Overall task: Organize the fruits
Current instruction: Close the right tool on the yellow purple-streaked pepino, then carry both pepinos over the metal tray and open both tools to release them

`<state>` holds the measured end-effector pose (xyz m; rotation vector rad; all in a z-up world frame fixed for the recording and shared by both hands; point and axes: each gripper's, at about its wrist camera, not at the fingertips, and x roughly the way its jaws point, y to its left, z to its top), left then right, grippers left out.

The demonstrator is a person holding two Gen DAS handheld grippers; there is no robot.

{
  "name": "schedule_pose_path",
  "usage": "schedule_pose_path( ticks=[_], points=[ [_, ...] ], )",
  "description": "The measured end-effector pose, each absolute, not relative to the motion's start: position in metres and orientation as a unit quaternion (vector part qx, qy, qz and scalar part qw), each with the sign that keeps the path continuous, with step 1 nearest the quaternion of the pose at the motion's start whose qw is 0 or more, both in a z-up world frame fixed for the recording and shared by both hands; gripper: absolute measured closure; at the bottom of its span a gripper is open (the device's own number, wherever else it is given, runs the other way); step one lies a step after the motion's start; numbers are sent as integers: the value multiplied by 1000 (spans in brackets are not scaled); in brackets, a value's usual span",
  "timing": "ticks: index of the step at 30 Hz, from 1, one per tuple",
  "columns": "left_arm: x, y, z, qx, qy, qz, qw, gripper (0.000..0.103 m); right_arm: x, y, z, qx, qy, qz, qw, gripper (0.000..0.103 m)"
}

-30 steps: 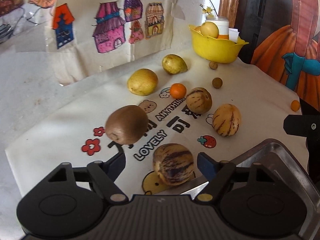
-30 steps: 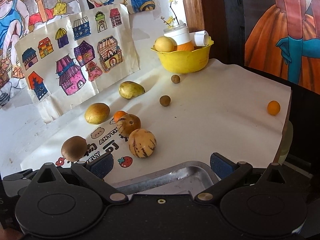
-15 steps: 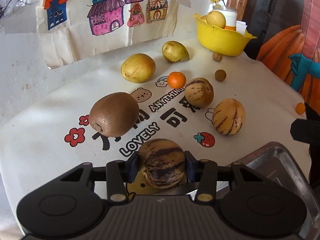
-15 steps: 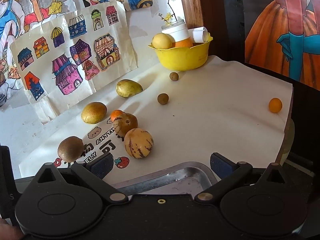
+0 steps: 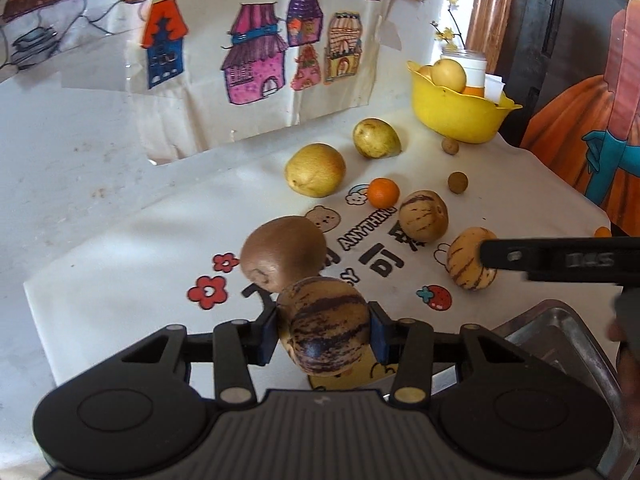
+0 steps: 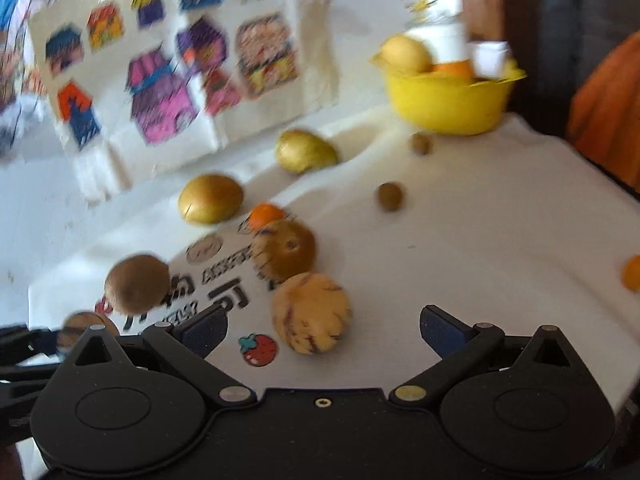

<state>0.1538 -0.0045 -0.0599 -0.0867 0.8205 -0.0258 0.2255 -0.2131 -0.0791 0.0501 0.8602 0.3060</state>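
My left gripper (image 5: 323, 334) is shut on a purple-striped melon (image 5: 324, 326) and holds it above the printed cloth, just in front of a brown kiwi (image 5: 284, 254). My right gripper (image 6: 323, 326) is open and empty, its jaws on either side of a pale striped melon (image 6: 311, 312) that lies on the cloth; the view is blurred. A second striped melon (image 6: 285, 249) lies just beyond. A metal tray (image 5: 568, 334) sits at the near right in the left wrist view.
Two yellow pears (image 5: 315, 169) (image 5: 376, 138), a small orange (image 5: 383, 192) and two small brown fruits (image 5: 457, 181) (image 5: 449, 145) lie on the cloth. A yellow bowl (image 5: 456, 114) with fruit stands at the back right. Another small orange (image 6: 633, 278) lies far right.
My left gripper closed on the purple-striped melon and lifted it off the cloth. My right gripper moved forward and left to the pale striped melon, past the tray.
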Motion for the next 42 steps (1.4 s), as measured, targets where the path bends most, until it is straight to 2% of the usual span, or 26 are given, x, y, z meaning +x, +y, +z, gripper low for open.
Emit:
schedule_pose_path(
  ticks=[2,6,7,9,10,11,18,25,42],
  points=[
    [152,-2,-59,-42,398,-11,916,54,232,-206,-85,20,426,168,889,16],
    [151,5,-60,-45,399,-7,916,54,236,-195,-90,-21,424,168,890,18],
    [150,5,-61,-46,400,-7,915,54,239,-195,-92,-19,428,171,887,22],
    [151,6,-63,-47,403,-8,914,54,244,-195,-97,-13,436,178,882,31],
    [151,6,-64,-48,404,-8,913,54,247,-194,-101,-16,443,178,879,44],
    [152,5,-65,-49,405,-9,913,54,248,-194,-104,-22,448,173,877,51],
    [156,5,-70,-49,410,-10,911,54,247,-191,-103,-25,450,190,872,52],
    [153,6,-65,-50,403,-7,914,54,226,-186,-74,-15,422,212,881,52],
    [109,0,-10,-46,348,-17,936,54,139,-201,-8,13,366,228,902,52]
  ],
)
